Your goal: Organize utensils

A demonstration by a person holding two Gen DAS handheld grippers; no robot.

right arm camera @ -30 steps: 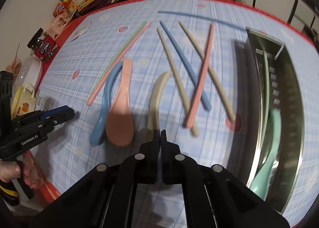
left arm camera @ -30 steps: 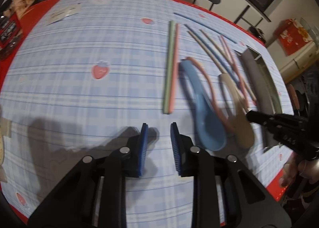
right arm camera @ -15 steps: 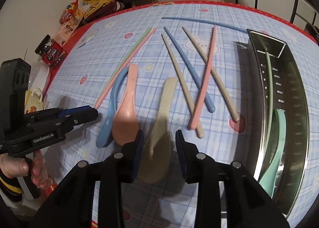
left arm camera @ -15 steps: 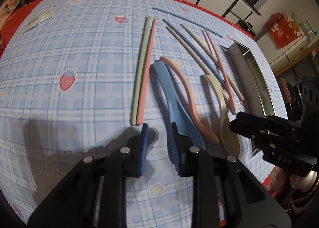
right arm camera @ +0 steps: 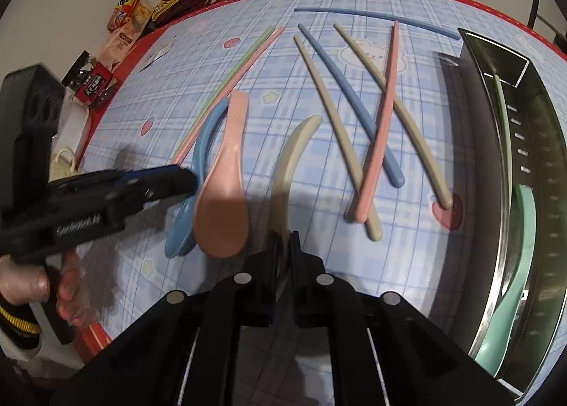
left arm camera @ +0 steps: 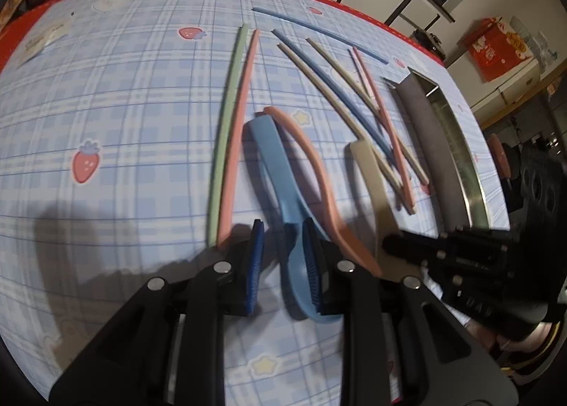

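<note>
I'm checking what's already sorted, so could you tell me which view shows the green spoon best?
The right wrist view: the green spoon lies in the metal tray, fully visible. The left wrist view shows only the tray's side, not the spoon.

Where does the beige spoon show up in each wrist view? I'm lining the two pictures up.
Left wrist: the beige spoon lies right of centre; its handle points up the picture, its bowl end hidden by the right gripper.
Right wrist: the beige spoon is at centre, its lower end between the nearly shut fingers of the right gripper.
Shared landmark: the pink spoon, just left of it in both.
</note>
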